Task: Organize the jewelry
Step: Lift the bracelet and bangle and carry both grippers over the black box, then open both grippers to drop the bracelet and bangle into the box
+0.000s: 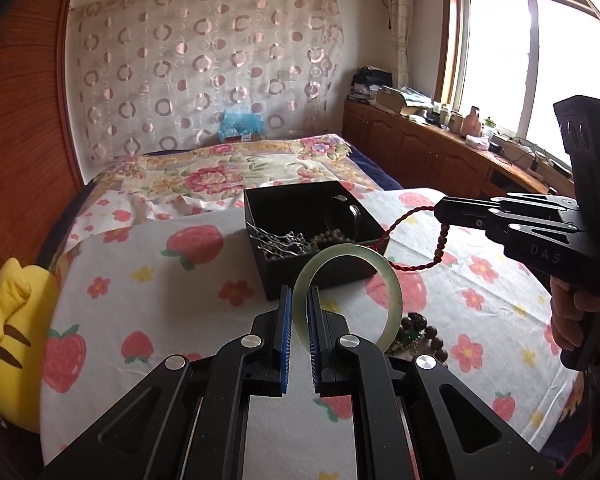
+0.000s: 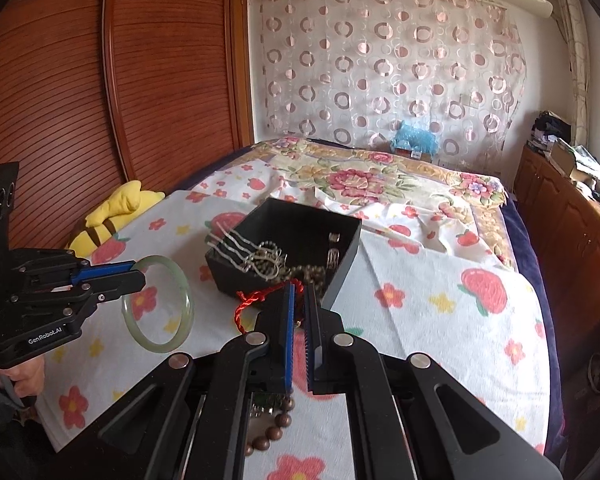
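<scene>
**Operator:** My left gripper (image 1: pixel 299 300) pinches a pale green bangle (image 1: pixel 348 294), smooth and glassy, its ring standing upright above the cloth. My right gripper (image 2: pixel 299 296) is pressed onto a twisted red cord (image 2: pixel 256 298) strung with brown beads, which hangs from the tips in a loop.

**Partner:** And around them?

**Operator:** At twelve o'clock from the left gripper sits a square black box (image 1: pixel 312 232), matte, holding silver chains and dull beads. At five o'clock, more round wooden beads (image 1: pixel 420 336) lie heaped on the cloth. The surface is a bed (image 2: pixel 440 320) under a white sheet printed with strawberries and flowers. A yellow plush toy (image 1: pixel 16 344) lies at nine o'clock, beside ribbed wooden wardrobe doors (image 2: pixel 100 80). Sheer circle-patterned curtain behind.
</scene>
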Available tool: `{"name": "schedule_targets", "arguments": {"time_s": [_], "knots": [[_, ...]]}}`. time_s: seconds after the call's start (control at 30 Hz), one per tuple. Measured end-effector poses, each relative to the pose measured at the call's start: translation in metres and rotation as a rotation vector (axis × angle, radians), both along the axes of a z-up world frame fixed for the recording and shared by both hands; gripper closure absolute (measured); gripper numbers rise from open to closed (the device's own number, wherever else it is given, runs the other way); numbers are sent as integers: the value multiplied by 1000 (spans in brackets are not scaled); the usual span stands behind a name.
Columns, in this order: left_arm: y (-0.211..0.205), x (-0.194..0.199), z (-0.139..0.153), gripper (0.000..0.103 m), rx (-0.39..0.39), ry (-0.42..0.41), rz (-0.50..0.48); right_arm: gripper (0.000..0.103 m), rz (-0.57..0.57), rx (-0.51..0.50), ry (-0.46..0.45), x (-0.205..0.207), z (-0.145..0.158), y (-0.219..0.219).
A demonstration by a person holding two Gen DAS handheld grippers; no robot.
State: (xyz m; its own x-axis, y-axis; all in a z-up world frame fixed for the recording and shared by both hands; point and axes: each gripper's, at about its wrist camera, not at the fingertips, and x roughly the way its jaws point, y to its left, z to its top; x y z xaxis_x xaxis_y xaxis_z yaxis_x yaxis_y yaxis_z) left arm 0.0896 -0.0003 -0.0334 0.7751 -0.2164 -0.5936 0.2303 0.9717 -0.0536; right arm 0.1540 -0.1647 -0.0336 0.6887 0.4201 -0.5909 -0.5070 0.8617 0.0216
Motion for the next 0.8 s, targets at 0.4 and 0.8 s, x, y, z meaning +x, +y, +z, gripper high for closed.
{"name": "schedule_targets", "arguments": {"time_s": [0.4,0.8], "knots": [[11,33,7,96,12,5,21,98,0,33,16,44,-3,8],[19,70,12,96,17,15,37,97,60,48,48,83,-14,29]]}}
